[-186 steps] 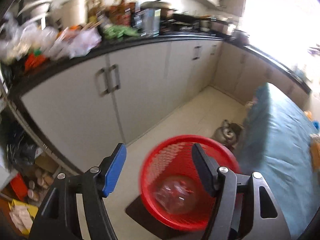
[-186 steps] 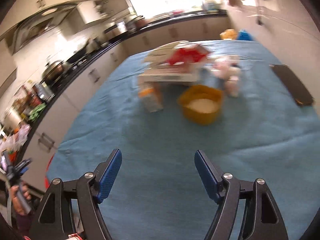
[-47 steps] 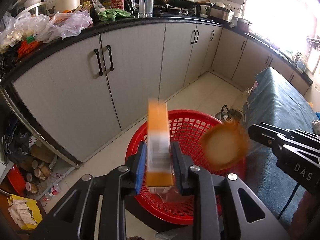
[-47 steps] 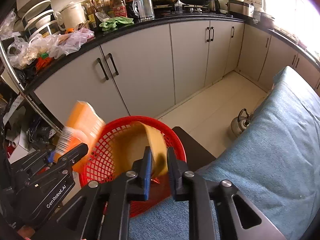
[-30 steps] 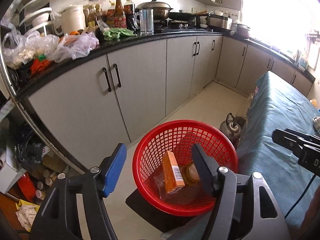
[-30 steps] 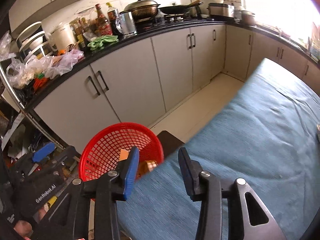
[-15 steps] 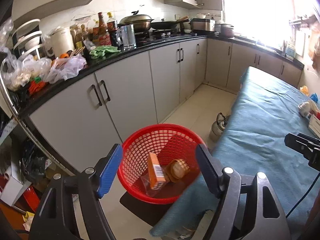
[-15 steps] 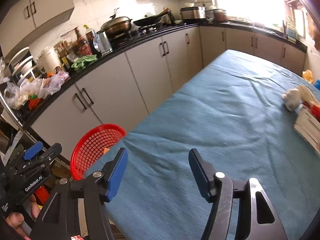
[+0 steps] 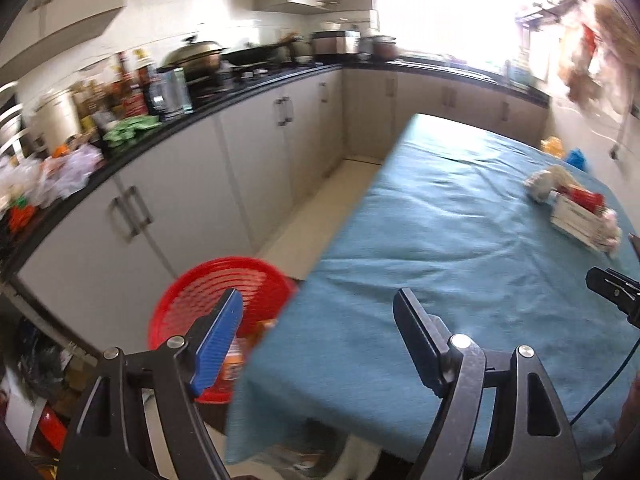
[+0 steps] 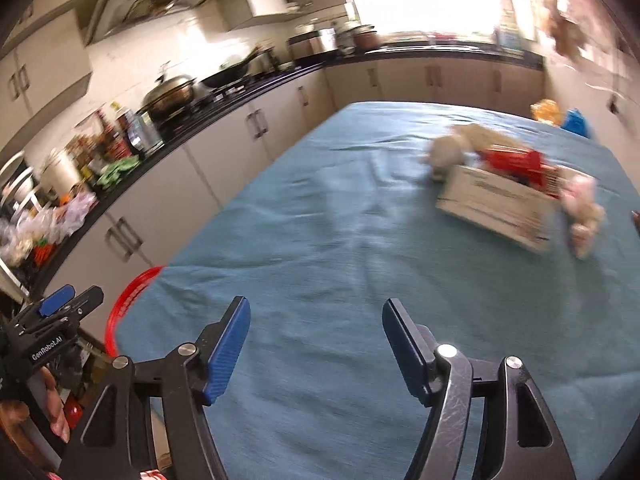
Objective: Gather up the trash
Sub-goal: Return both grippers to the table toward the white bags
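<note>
Basket (image 9: 224, 280) shifted left — behind left fingers (image 9: 218, 338)

Teal-blue cloth (image 10: 360, 260) covering the table, plain and unpatterned; red mesh basket (image 9: 208, 296) on the floor at the table's near-left corner, holding an orange carton (image 9: 234, 356) with a white label. Near the table's far-right edge, a white box (image 10: 492, 204) with dark print, a red packet (image 10: 516, 164) on top, and cream crumpled pieces (image 10: 452, 148) beside it. Left gripper (image 9: 316, 344) and right gripper (image 10: 316, 354): black frames with blue pads; cabinets (image 9: 240, 172) pale grey under a black counter (image 9: 224, 108)
</note>
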Motion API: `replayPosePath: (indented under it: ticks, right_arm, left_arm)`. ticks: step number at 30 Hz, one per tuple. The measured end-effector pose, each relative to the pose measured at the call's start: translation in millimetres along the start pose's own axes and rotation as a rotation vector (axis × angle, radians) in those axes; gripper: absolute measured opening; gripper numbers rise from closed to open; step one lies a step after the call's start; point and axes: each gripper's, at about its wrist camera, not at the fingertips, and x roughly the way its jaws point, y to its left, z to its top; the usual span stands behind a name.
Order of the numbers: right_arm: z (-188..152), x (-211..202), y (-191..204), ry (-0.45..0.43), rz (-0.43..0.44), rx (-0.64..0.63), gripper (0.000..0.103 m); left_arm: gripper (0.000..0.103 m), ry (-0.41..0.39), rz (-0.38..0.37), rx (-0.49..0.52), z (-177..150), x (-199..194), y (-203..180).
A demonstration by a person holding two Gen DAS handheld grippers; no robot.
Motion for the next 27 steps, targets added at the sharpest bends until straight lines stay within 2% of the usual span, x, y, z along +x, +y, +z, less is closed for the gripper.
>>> replayPosePath:
  ticks: [9, 14, 18, 21, 27]
  right_arm:
    - [-9.0, -44.4, -114.9, -0.046, -0.149, 0.171, 0.075]
    - [-8.4, -56.6, -169.9, -0.056, -0.184, 0.277, 0.075]
    - [0.8, -55.5, -200.7, -0.052, -0.22, 0.307, 0.075]
    - [11.0, -47.0, -214.9, -0.041, -0.238, 0.319, 0.075]
    - [33.0, -22.1, -230.2, -0.019, -0.247, 0.316, 0.075]
  left_arm:
    - [0.077, 0.019, -0.241, 0.107, 32.1, 8.8, -86.8]
    - [0.077, 0.041, -0.334, 0.164, 52.2, 25.3, -140.9]
    - [0.077, 0.034, -0.375, 0.224, 69.0, 39.0, -178.2]
    - [0.077, 0.026, -0.361, 0.262, 86.2, 57.7, -204.4]
    - [0.077, 0.1, -0.389, 0.223, 126.4, 114.8, -241.1]
